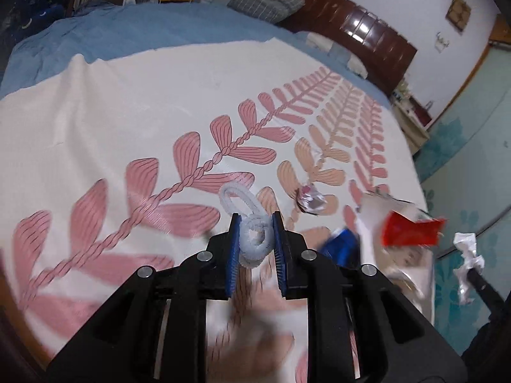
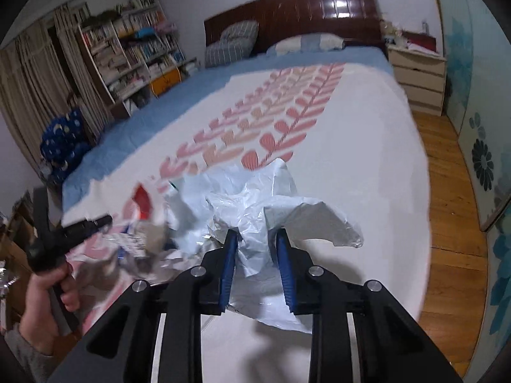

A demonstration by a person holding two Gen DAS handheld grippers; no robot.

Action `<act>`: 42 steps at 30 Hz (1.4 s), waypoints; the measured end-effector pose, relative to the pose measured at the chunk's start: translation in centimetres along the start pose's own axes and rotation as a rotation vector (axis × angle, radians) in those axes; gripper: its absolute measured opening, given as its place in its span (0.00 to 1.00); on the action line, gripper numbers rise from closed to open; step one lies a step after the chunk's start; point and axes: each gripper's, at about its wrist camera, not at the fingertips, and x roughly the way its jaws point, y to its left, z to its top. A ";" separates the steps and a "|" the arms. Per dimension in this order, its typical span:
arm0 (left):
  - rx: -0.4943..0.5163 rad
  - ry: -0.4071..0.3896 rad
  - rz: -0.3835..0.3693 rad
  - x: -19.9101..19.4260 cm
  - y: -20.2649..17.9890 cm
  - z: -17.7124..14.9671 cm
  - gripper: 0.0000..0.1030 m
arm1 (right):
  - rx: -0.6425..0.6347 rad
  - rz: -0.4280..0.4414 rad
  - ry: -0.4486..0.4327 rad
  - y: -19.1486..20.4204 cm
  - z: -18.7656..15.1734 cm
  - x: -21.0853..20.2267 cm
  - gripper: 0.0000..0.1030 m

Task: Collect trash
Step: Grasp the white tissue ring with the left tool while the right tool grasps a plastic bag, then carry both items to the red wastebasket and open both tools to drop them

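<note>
Between the blue pads of my left hand-held gripper (image 1: pixel 254 239), at lower centre of the left wrist view, sits a pale blue pipe cleaner (image 1: pixel 252 223). It is fuzzy and wound into a small coil, with a longer loop sticking out past the fingertips toward the middle of the frame. The pads press on the coil from both sides, so this hand-held gripper is clamped on it, lifted a little over the leaf-patterned bedspread (image 1: pixel 127 111).

To the right of it in the same view lies a crumpled foil wrapper (image 1: pixel 310 200) on the bedspread, shiny silver with dark flecks, near my fingertips but apart from them. Further right is a blurred heap of trash with a red packet (image 1: pixel 412 228) and something blue, too smeared to name. At the right edge a twisted scrap of white paper (image 1: pixel 468 260) shows beside a dark tip.

At lower centre of the right wrist view, my right hand-held gripper (image 2: pixel 257 239) is closed on a crinkled white plastic bag (image 2: pixel 255 204). The film bunches between the blue pads and fans out above and to both sides, one silvery flap reaching right. At lower left of that frame my left hand (image 2: pixel 48 287) grips the handle of the other tool.
</note>
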 end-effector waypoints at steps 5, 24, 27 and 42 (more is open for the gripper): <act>-0.014 -0.097 -0.065 -6.7 -2.1 -2.1 0.18 | 0.004 0.028 -0.072 -0.8 -1.3 -8.4 0.26; 0.665 0.420 -0.625 -11.4 -42.3 -34.9 0.19 | 0.257 -0.352 0.034 -28.8 -22.9 -37.1 0.26; 0.706 0.623 -0.584 -6.4 -45.2 -41.0 0.19 | 0.348 -0.384 0.144 -32.9 -29.9 -36.3 0.26; 0.976 0.967 -0.275 4.5 -44.6 -54.4 0.19 | 0.511 -0.275 0.455 -34.5 -50.5 -24.1 0.27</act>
